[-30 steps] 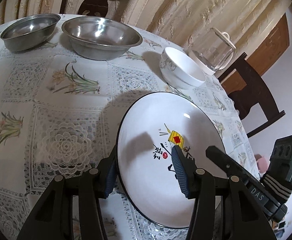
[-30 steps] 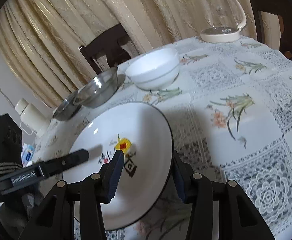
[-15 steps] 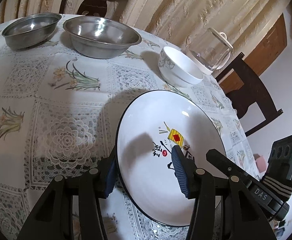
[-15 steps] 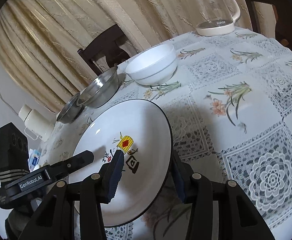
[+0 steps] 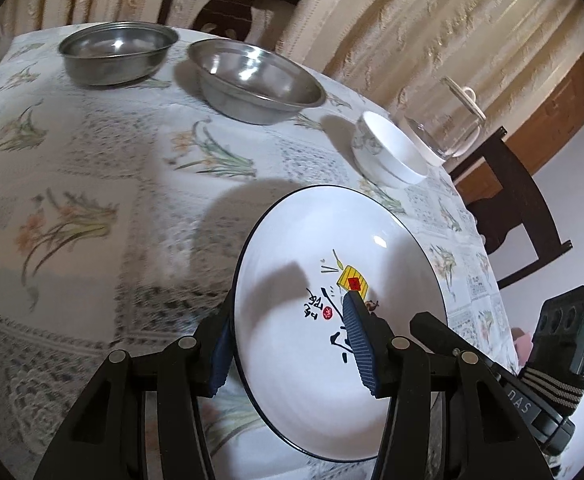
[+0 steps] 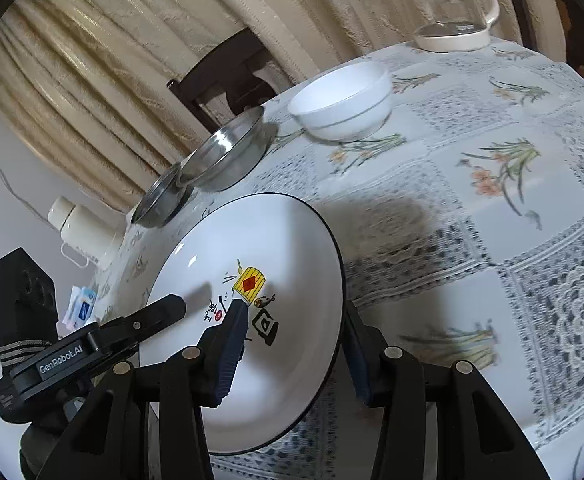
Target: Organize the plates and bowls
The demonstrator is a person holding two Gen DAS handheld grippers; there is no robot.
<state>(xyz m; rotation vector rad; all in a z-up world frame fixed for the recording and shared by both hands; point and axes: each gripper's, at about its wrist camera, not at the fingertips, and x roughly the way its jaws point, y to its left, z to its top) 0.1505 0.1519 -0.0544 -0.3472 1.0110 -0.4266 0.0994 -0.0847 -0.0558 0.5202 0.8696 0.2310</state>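
Observation:
A white plate (image 5: pixel 324 256) with a thin black rim and a red and yellow drawing hangs tilted above the tablecloth, held from both sides. My left gripper (image 5: pixel 288 340) is shut on its left rim, one pad under the plate and one on its face. On the opposite rim my right gripper (image 6: pixel 294 348) is shut on the same plate (image 6: pixel 260 240). Each view shows the other gripper at the plate's far edge. Two steel bowls (image 5: pixel 256 80) (image 5: pixel 116 56) and a white bowl (image 5: pixel 388 152) stand at the table's far side.
A glass kettle (image 5: pixel 444 128) stands behind the white bowl, near the table edge. Dark wooden chairs (image 5: pixel 512 208) and curtains ring the round table. A white bottle (image 6: pixel 80 228) stands off the table's left side in the right wrist view. The floral tablecloth (image 6: pixel 492 184) lies bare right of the plate.
Both grippers have carried the plate along together, still shut on it. The bowls have drifted right in the left view and upward in the right view. The tablecloth is now motion-blurred.

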